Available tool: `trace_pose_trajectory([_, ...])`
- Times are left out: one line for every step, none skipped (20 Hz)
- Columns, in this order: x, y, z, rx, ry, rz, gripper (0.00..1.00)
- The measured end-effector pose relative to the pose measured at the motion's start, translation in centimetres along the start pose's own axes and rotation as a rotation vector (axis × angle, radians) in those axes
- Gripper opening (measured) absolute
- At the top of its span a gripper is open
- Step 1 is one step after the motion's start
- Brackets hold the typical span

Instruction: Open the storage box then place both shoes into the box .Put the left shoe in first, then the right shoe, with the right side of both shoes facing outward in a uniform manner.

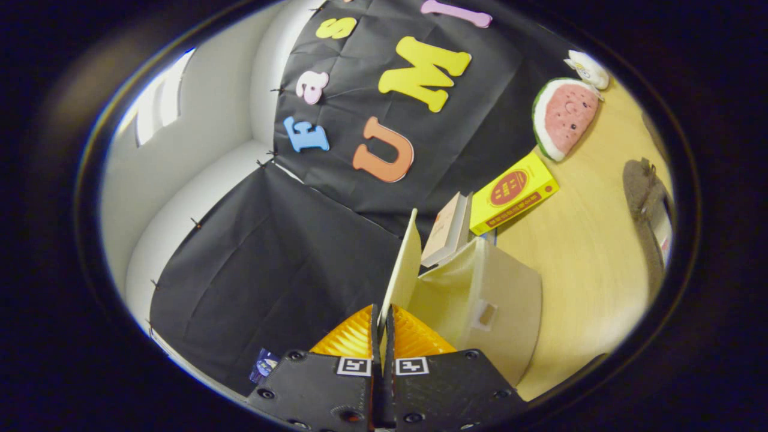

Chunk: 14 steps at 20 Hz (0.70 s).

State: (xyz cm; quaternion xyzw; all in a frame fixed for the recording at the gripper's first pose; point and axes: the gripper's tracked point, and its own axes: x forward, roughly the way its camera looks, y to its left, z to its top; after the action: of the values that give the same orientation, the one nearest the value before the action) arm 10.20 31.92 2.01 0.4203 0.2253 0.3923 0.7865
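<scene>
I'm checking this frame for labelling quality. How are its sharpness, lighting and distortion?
Gripper view: strong fisheye bending and a tilted scene; gripper shut on the lid of the storage box, fairly sharp; table smeared by blur near the shoe; light is even, without harsh glare.

Gripper at bottom centre of frame, pointing up into picture, view rolled to one side. Two fingers almost together, narrow slit between them. Both pinch thin lid edge-on, lid rising from fingertips toward frame centre.
</scene>
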Motion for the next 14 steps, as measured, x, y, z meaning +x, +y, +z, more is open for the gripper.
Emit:
trace_pose_trajectory([0.9,1.4,0.3,-0.028,0.004,0.003,0.00])
trace_pose_trajectory([1.8,2.8,0.3,-0.055,0.008,0.011,0.00])
trace_pose_trajectory([3.0,4.6,0.2,-0.084,0.020,0.024,0.00])
trace_pose_trajectory([4.0,6.3,0.0,-0.108,0.029,0.035,0.00])
trace_pose_trajectory([5.1,7.6,-0.2,-0.132,0.037,0.038,0.00])
trace_pose_trajectory([6.3,9.0,-0.8,-0.171,0.053,0.039,0.00])
trace_pose_trajectory([7.6,10.1,-1.4,-0.205,0.066,0.035,0.00])
trace_pose_trajectory([9.0,11.3,-2.0,-0.245,0.081,0.031,0.00])
trace_pose_trajectory([10.1,12.3,-2.6,-0.275,0.093,0.024,0.01])
trace_pose_trajectory([11.5,13.2,-3.6,-0.312,0.110,0.010,0.00])
trace_pose_trajectory([12.5,13.8,-4.0,-0.340,0.115,-0.005,0.00])
trace_pose_trajectory([13.5,14.8,-5.1,-0.384,0.117,0.001,0.09])
trace_pose_trajectory([14.2,15.5,-5.9,-0.426,0.115,0.007,0.18])
trace_pose_trajectory([15.2,16.6,-7.0,-0.476,0.114,0.024,0.34])
